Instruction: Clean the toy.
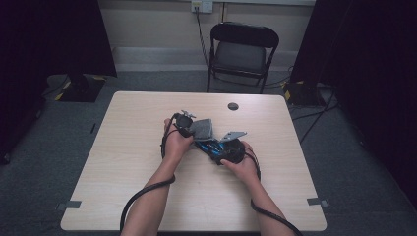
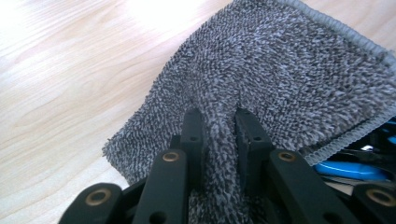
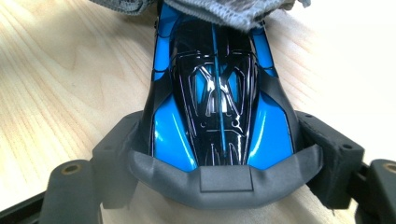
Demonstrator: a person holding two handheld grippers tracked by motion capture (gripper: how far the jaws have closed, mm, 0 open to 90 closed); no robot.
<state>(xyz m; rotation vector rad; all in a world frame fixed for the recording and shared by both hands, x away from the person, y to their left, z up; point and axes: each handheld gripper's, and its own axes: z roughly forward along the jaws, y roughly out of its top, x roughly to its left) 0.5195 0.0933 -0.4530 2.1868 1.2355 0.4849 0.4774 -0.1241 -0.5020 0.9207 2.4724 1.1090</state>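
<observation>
Black jaws of the left gripper sit nearest, pinched narrow on a fold of the grey microfibre cloth, which bunches up between them. That cloth has a stitched hem along its far and right edges and drapes over the front part of a blue and black toy race car.

From the right gripper view, the right gripper has its jaws pressed against both flanks of the car, gripping it across the body just ahead of a dark grey bumper or wing at the near end. Glossy blue panels flank a black centre section with a thin blue stripe, and the car's far end disappears under the cloth.

Seen from above, both hands meet near the middle of the tabletop, a little toward its far edge, with the left hand and right hand close together. A small dark round disc lies near the far edge. Beyond the table stands a black folding chair.
</observation>
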